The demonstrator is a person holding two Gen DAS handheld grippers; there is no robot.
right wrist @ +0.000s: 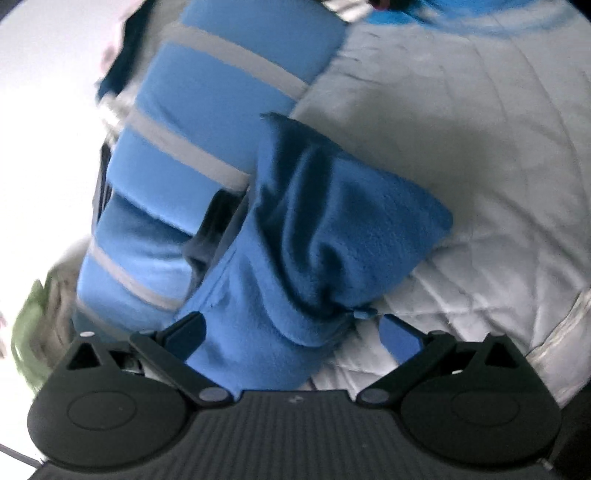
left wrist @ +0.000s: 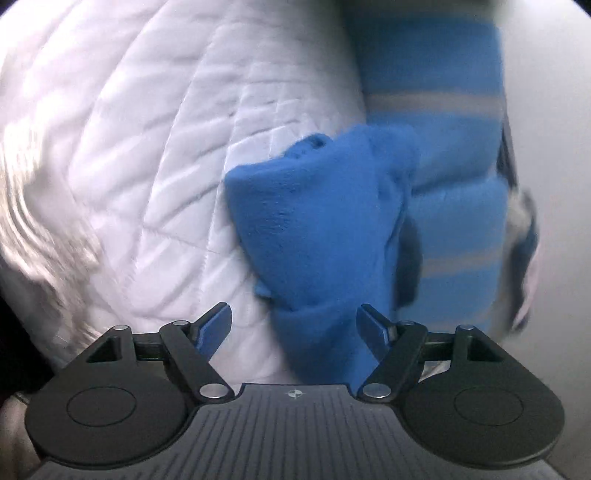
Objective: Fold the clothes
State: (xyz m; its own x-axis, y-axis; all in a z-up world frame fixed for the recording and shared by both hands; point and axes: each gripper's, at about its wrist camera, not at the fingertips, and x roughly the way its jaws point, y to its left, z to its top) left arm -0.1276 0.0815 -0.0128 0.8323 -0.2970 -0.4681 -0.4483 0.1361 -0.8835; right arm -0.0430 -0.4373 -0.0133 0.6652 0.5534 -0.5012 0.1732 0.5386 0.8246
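Note:
A plain blue fleece garment lies bunched on a white quilt. Beside it on the right lies a folded light-blue garment with grey stripes. My left gripper is open, its fingers wide apart. The fleece's near end lies between them, close to the right finger. In the right wrist view the same fleece is gathered into a pinched corner, with the striped garment to its left. My right gripper also stands open. The fleece fills most of the gap, with a small space before the right finger.
The white quilt spreads to the right of the clothes. More blue striped cloth shows at the top edge. A blurred green thing sits at the far left. The views are smeared by motion.

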